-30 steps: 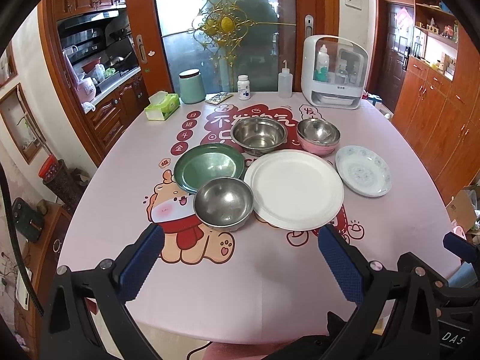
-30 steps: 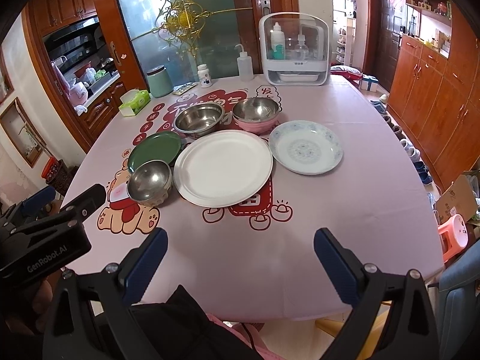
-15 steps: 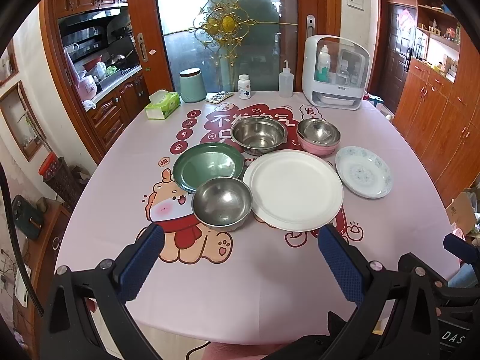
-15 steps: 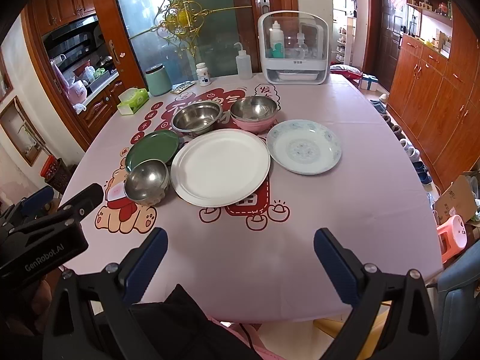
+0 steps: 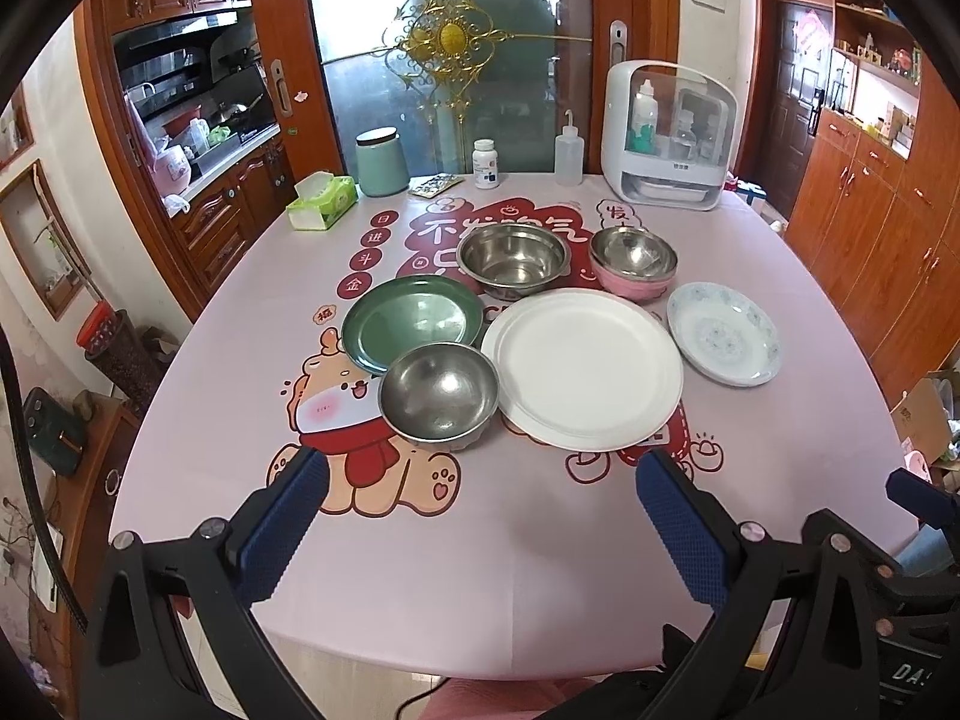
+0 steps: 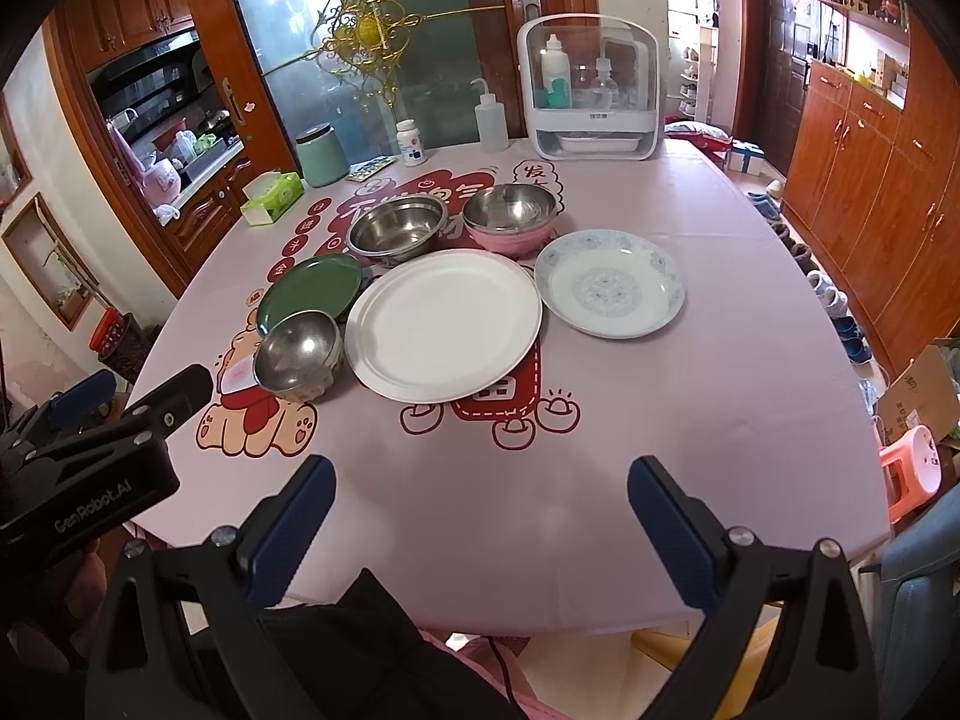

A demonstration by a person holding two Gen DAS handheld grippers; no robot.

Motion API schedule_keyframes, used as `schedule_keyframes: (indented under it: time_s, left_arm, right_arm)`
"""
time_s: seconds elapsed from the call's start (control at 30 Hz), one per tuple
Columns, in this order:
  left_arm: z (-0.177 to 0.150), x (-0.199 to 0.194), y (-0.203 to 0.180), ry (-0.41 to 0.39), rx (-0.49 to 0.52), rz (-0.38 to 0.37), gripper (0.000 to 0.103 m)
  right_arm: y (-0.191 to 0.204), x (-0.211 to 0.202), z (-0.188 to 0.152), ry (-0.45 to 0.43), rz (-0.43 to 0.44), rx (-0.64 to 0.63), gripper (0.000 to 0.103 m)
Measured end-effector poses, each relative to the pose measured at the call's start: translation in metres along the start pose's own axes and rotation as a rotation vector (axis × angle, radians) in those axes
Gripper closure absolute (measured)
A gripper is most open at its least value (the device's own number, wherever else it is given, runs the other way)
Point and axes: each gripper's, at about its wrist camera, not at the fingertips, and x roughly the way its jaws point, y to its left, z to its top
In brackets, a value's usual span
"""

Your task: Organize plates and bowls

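Plates and bowls sit in a bunch on the pink worktop [image 5: 780,468], past both grippers. The left gripper [image 5: 480,516] hangs over the near edge with its blue fingers [image 5: 282,522] spread wide and holding nothing. The right gripper [image 6: 480,516] is the same, its fingers [image 6: 672,528] wide apart and empty. Take the big white plate [image 5: 585,369] as the middle mark. Closest to the fingers, a small steel bowl [image 5: 439,391] sits just left of the big white plate, touching its rim or very nearly. Behind that small bowl lies a green plate [image 5: 414,327], and the bowl covers a bit of its near edge. Just behind the big white plate stands a wide steel bowl [image 5: 513,258]. To the right of that one, a steel bowl rests inside a pink bowl [image 5: 633,285]. A flowery blue-white plate [image 5: 723,333] lies just right of the big white plate. Far behind it, at the back of the worktop, stand a green box of tissues [image 5: 321,201], a green jar [image 5: 381,162], a small pill bottle [image 5: 486,163], a squeeze bottle [image 5: 568,156] and a white cabinet with a clear door [image 5: 669,144].
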Motion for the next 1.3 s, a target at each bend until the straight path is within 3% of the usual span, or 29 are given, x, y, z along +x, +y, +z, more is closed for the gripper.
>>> schedule_keyframes:
  time_s: [0.43,0.87,1.3]
  left_arm:
    - [0.020,0.029,0.006,0.076,0.004,-0.036,0.001]
    - [0.059,0.068,0.015,0.138,0.058,-0.106,0.001]
    - [0.119,0.120,0.004,0.189,0.234,-0.234,0.001]
  right_arm:
    - [-0.017,0.015,0.005,0.019,0.058,0.084,0.005]
    - [-0.022,0.047,0.022,0.048,0.119,0.142,0.009]
    - [-0.039,0.091,0.037,0.082,0.112,0.283,0.022]
